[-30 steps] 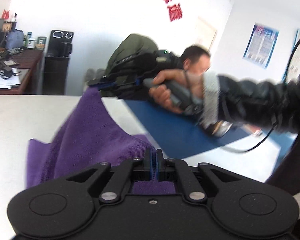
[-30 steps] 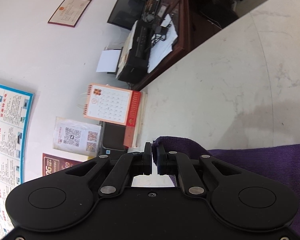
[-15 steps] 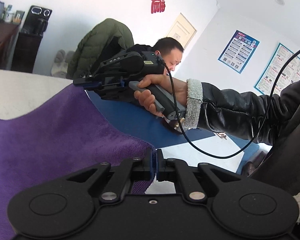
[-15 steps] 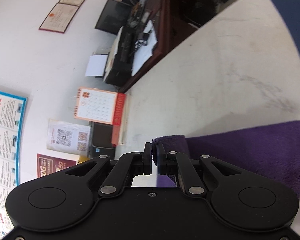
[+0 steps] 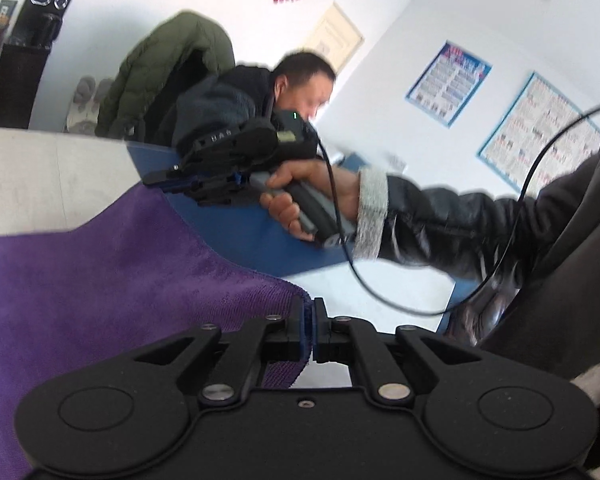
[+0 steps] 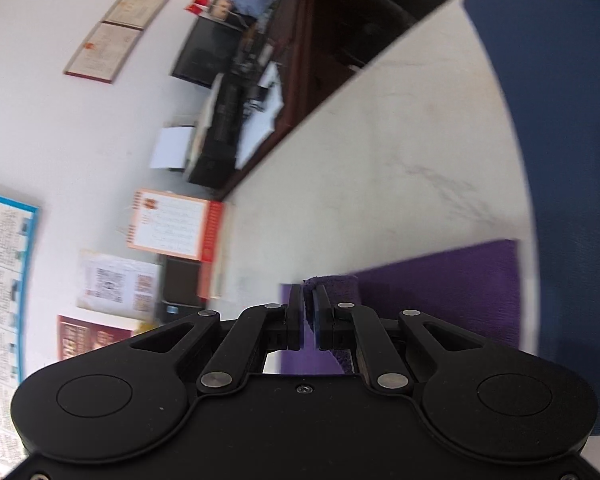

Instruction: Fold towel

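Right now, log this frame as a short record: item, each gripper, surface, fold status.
item: purple towel
left gripper: jaws shut on a towel corner
right gripper: jaws shut on another corner, also seen in the left view
surface: white table with blue mat
fold status: towel lifted and spread between both grippers, not yet laid over

White table (image 6: 400, 128) carries blue mat (image 6: 560, 120), purple towel (image 6: 440, 280).

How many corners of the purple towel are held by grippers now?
2: the left gripper pinches one towel corner; the right gripper pinches another. Remaining corners are not clearly visible.
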Demonstrator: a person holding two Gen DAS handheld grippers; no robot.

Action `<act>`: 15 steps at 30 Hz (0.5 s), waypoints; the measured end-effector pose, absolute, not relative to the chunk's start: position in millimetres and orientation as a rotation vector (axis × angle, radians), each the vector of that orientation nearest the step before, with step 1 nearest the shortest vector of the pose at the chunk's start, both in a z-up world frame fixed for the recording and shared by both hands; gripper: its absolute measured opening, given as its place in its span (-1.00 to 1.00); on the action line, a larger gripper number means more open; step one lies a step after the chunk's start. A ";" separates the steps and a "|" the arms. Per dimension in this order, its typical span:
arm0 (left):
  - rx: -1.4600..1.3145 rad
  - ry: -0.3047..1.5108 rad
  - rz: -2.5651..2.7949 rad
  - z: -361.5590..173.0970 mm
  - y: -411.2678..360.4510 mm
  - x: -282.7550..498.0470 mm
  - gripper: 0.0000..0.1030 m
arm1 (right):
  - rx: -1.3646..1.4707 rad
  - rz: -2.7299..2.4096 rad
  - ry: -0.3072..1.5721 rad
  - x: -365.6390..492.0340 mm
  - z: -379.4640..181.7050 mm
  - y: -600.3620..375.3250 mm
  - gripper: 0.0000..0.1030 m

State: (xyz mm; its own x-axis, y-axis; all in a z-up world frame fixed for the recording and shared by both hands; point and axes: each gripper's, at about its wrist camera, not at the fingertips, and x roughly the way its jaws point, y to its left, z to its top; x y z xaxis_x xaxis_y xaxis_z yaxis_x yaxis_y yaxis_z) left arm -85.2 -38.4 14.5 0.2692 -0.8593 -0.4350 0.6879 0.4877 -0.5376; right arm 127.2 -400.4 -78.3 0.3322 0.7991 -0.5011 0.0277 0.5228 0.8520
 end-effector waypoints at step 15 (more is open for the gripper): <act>-0.097 0.891 -1.095 -28.2 -87.2 -66.1 -0.94 | 0.472 0.522 1.159 115.4 -91.5 -395.8 -0.89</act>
